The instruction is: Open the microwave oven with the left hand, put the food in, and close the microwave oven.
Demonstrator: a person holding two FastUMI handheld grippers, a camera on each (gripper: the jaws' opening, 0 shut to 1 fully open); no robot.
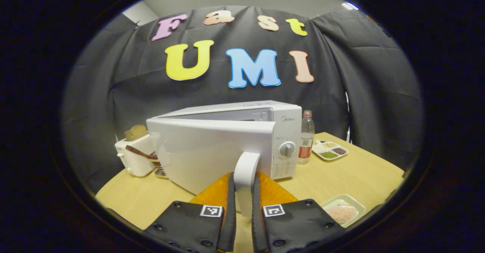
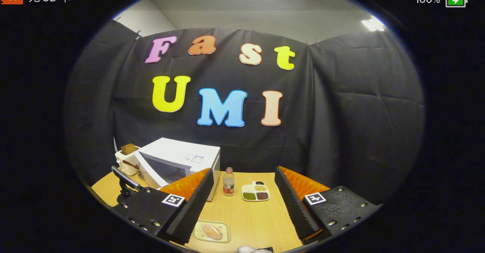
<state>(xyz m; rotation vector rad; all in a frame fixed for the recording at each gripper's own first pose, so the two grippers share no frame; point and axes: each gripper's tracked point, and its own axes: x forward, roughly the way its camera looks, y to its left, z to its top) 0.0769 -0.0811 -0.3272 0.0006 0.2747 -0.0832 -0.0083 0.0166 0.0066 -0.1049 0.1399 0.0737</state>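
White painted metal and plastic make up the boxy microwave oven (image 1: 227,131), which stands toward the back left of the pale wooden counter (image 1: 360,173). Its wide white door (image 1: 204,150) is swung partly out. The left gripper (image 1: 244,203) is closed on the door's upright white bar handle (image 1: 245,169), one finger on each side of it. That handle is rigid and smooth, so a firm squeeze low on the bar, as now, should keep it from slipping; the door will likely swing stiffly on its hinge while the heavy body stays put.

In the right gripper view, the right gripper (image 2: 242,200) hangs wide open and empty above the counter, well apart from the oven. Below it sits the shallow pale rectangular tray (image 2: 212,231) with a pinkish, soft-looking piece of food (image 2: 212,230) on it; what the food is I cannot quite tell at this size. The tray looks light and stiff, and pinching its raised rim seems safer than touching the food, which may squash or slide.

A clear plastic bottle (image 1: 306,137) and a divided white dish of grains (image 1: 329,150) stand just right of the oven.
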